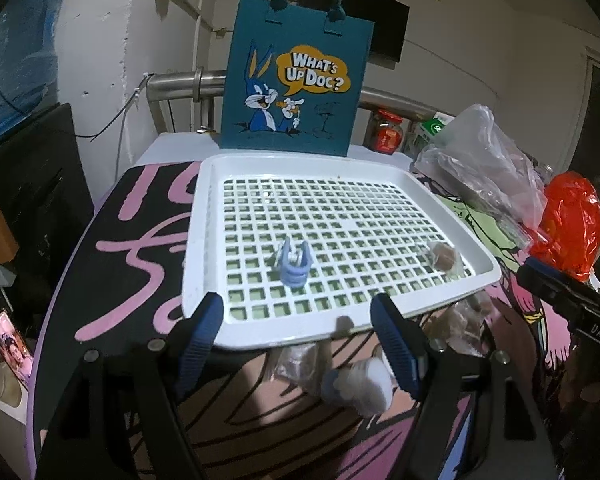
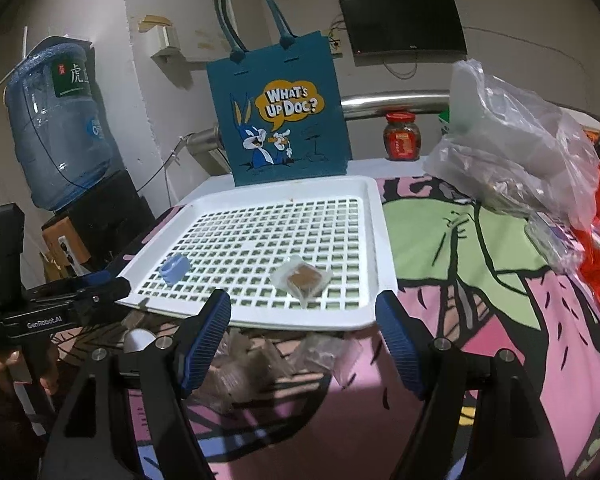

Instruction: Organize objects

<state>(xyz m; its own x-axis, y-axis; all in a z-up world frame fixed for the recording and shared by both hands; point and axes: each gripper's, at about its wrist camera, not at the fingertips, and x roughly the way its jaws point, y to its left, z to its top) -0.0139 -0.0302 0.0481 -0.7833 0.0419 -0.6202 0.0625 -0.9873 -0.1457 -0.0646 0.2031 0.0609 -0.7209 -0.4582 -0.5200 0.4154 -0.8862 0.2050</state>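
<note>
Both tongs, left gripper and right gripper, are gaping wide, empty; ahead, the wrapped snack is looking light, crinkly — pinch its edges.

Cartoon-print table, white tray, teal bag, plastic bags

The white tray looks like smooth, slightly glossy plastic with a grid floor. The teal tote bag looks matt, felt-like; the rail behind is shiny metal.

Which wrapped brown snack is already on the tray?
The single wrapped brown square on the white tray's near right grid; the other wrapped snacks lie off it, on the cloth.
</note>
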